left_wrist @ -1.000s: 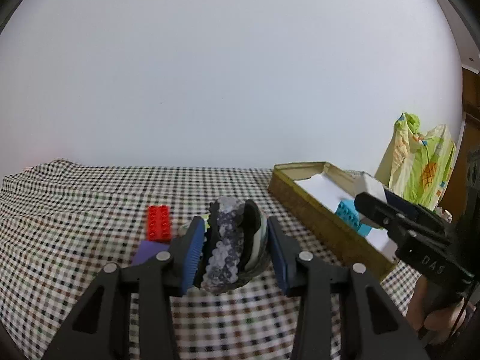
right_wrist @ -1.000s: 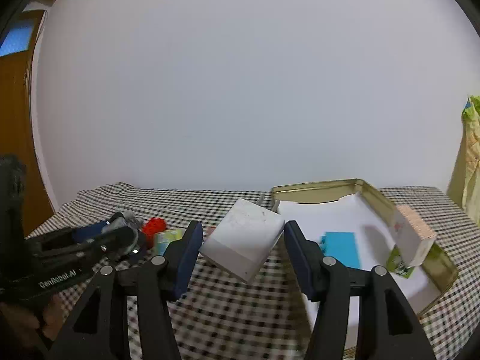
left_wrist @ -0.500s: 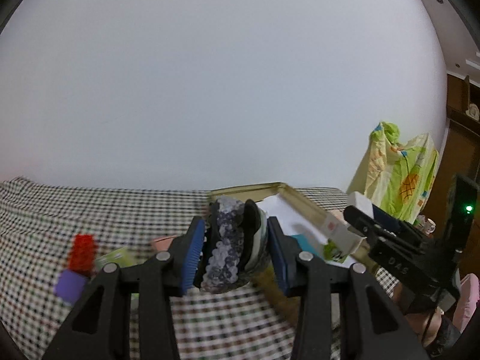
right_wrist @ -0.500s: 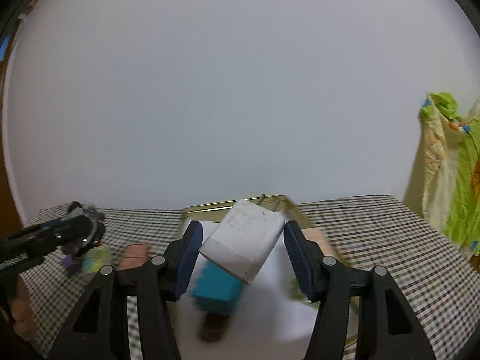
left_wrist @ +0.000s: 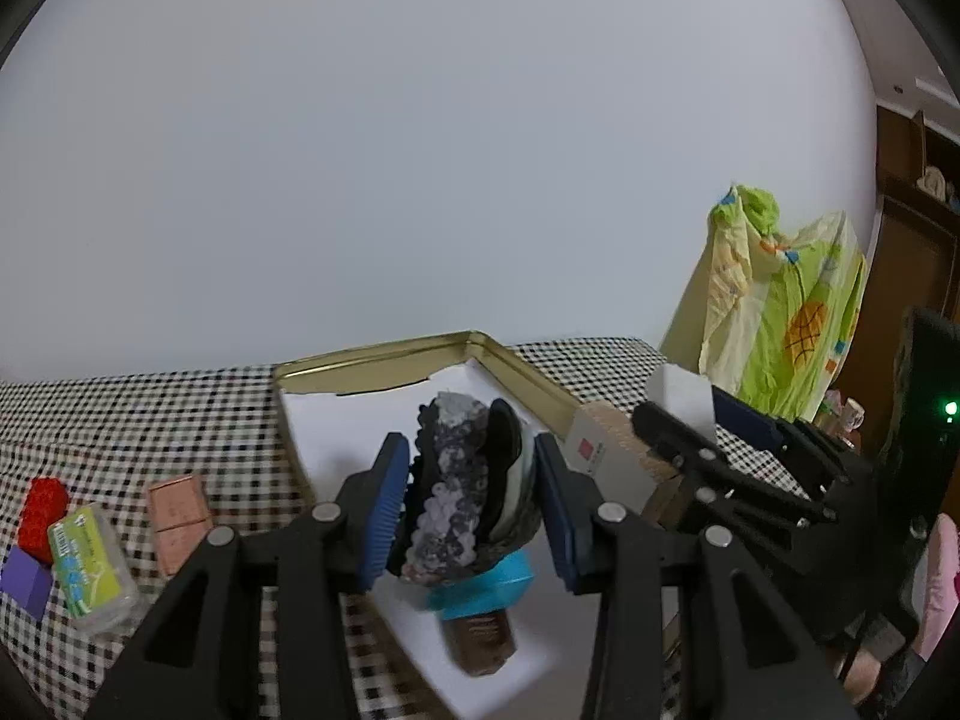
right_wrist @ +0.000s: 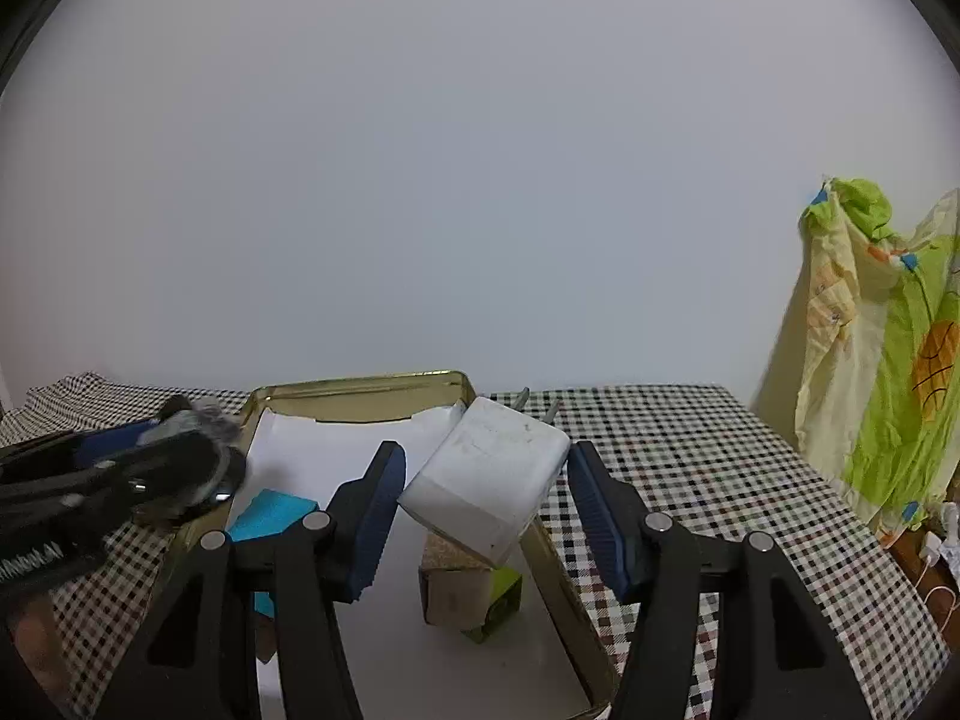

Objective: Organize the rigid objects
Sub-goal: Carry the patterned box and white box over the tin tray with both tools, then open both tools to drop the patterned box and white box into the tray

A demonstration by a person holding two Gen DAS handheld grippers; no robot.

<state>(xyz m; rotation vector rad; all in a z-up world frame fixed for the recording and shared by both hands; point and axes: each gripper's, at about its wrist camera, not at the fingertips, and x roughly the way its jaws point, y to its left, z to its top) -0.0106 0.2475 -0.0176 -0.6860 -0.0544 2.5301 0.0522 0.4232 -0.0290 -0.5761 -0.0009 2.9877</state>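
My left gripper is shut on a dark bundle with purple sequins, held above a gold tin lined with white paper. Under the bundle lie a blue block and a brown piece. My right gripper is shut on a tilted white charger plug, prongs pointing away, above the tin's right side. Below the plug a beige and green box lies in the tin. The left gripper shows blurred at the tin's left edge.
On the checked cloth left of the tin lie a red brick, a purple block, a clear case with a green label and a pink slab. A yellow-green cloth hangs at the right.
Both grippers have travelled to the right with their loads and now hang over the tin. The loose bricks have slid to the left edge of the left wrist view.
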